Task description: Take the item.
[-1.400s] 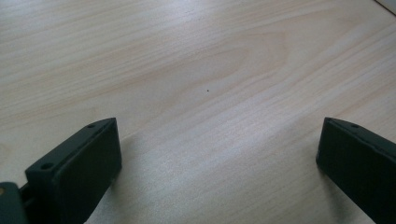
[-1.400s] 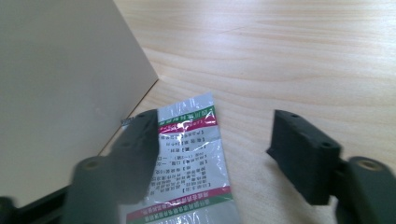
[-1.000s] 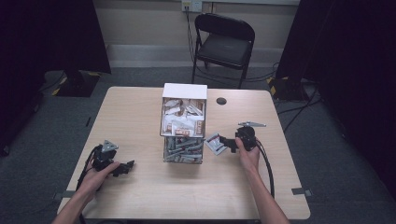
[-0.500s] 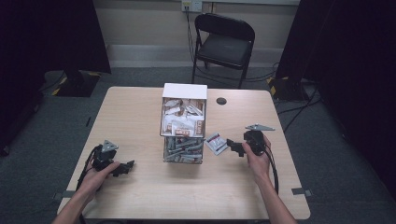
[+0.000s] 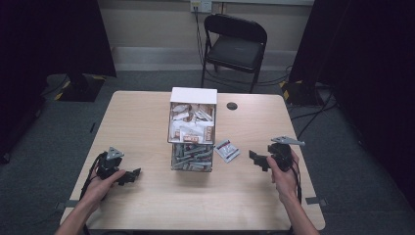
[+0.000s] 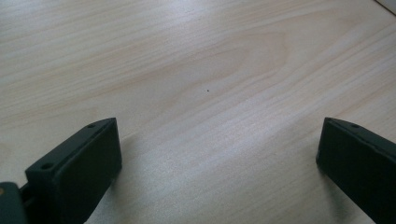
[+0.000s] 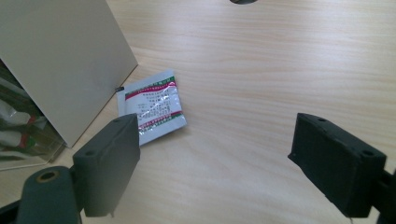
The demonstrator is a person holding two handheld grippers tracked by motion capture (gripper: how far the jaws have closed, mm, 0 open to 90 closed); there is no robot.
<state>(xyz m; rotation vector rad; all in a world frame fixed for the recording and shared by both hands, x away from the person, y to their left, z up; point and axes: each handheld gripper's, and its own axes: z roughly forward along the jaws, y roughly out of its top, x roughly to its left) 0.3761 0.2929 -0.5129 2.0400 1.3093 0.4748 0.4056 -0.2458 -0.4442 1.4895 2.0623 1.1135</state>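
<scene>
A small white sachet (image 7: 152, 106) with red and green bands lies flat on the table (image 5: 147, 122), just right of the box (image 5: 192, 128). The right gripper (image 5: 258, 160) gapes empty near it; the left gripper (image 5: 131, 175) is likewise spread.

Packet (image 7: 153, 105): one flat, square foil sachet, white with red and green bands and small print I cannot read. It lies flat on my table (image 5: 147, 122), just right of the box's lower tier, its near corner almost at the box wall; whether they touch I cannot tell.

Box (image 5: 193, 128): a clear two-tier dispenser with a white top panel at the rear, standing upright at the table's middle. Upper tier holds a loose heap of white and brown-printed sachets; lower tier holds grey-green and red ones, lying jumbled against the clear front.
</scene>
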